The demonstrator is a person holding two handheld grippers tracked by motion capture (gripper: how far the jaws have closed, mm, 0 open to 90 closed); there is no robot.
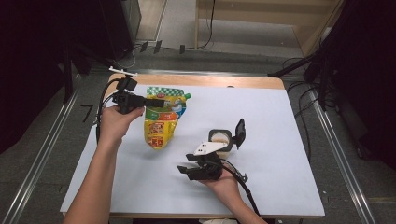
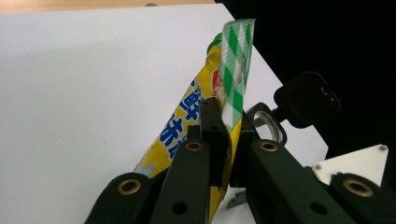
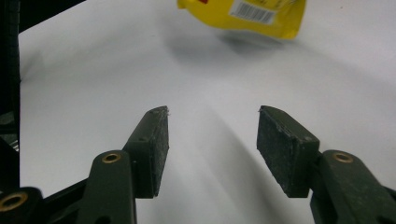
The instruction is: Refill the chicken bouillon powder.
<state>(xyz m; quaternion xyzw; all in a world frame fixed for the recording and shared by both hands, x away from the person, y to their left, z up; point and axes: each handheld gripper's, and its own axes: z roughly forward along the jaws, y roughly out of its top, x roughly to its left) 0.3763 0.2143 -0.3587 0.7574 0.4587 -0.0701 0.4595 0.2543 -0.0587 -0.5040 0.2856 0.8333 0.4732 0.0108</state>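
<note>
**Left gripper pinches snack pouch at its top edge**

A person worked at a table [image 1: 280, 186] covered in white, a gripper in each hand. The left gripper [image 1: 154, 102] was clamped on a yellow pouch [image 1: 161, 123] near its green-and-white checked top strip [image 2: 237, 65]. In the left gripper view, the 2 black jaws met tight on the pouch [image 2: 187, 126], with the film squeezed between the pads just below that strip. The pouch carried blue lettering on yellow and a small green cap at 1 upper corner. Seen from the high view, it hung from the jaws toward the person, over the left half of the table; whether its lower end touched the sheet could not be told.

The right gripper [image 1: 183, 169] sat nearer the person, right of centre, its jaws parted and holding nothing. The right gripper view showed the 2 pads [image 3: 154, 149] well apart over bare white surface, with the barcode end of the pouch [image 3: 252, 14] beyond them at the top of the frame.

Just behind the right gripper stood a small round jar [image 1: 220, 138] with a black flip lid [image 1: 239, 132] standing open, well apart from the pouch.
</note>
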